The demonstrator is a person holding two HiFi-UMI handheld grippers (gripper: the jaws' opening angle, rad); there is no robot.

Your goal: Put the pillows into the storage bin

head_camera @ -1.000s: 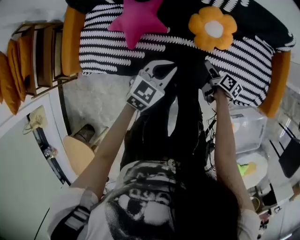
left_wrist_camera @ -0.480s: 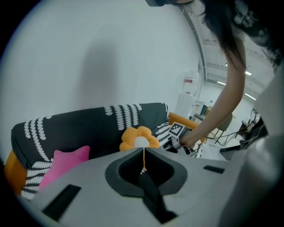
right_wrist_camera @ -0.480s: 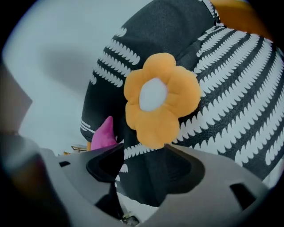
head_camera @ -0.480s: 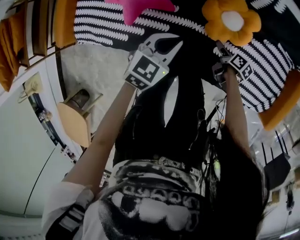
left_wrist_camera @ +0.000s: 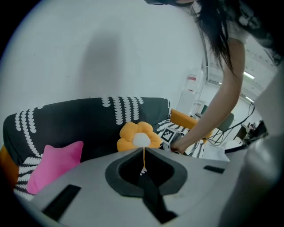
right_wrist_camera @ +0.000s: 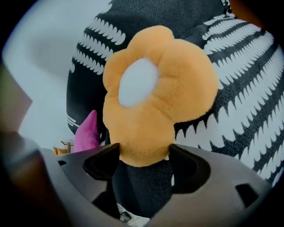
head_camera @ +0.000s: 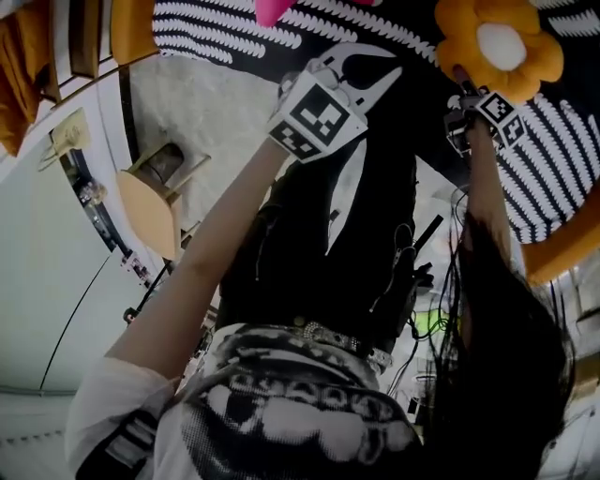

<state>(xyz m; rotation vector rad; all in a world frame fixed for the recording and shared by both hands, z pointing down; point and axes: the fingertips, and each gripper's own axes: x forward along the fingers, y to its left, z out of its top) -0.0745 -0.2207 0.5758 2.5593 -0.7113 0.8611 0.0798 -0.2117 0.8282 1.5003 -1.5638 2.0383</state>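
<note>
An orange flower pillow point(head_camera: 502, 47) with a white centre rests against the back of the black-and-white patterned sofa point(head_camera: 225, 28). My right gripper point(head_camera: 461, 82) is at its lower left edge. In the right gripper view the jaws are opening, and the pillow's point(right_wrist_camera: 155, 93) lowest petal sits between the two tips of the gripper point(right_wrist_camera: 144, 153). A pink star pillow point(head_camera: 281, 7) lies further left on the sofa and also shows in the left gripper view point(left_wrist_camera: 53, 166). My left gripper point(head_camera: 394, 73) hovers in front of the sofa with nothing in it, its tips point(left_wrist_camera: 143, 153) meeting.
A round wooden stool point(head_camera: 150, 211) stands on the floor to the left, beside a white cabinet point(head_camera: 47, 281). Orange cushions point(head_camera: 19, 56) lean at the far left. The sofa's orange arm point(head_camera: 562, 244) curves at the right. The person's dark clothing and cables point(head_camera: 422, 262) fill the middle.
Both grippers have moved toward the sofa. The right gripper has come from below the flower pillow up to its lower petal, and the pillows have drifted toward the frame's top.
</note>
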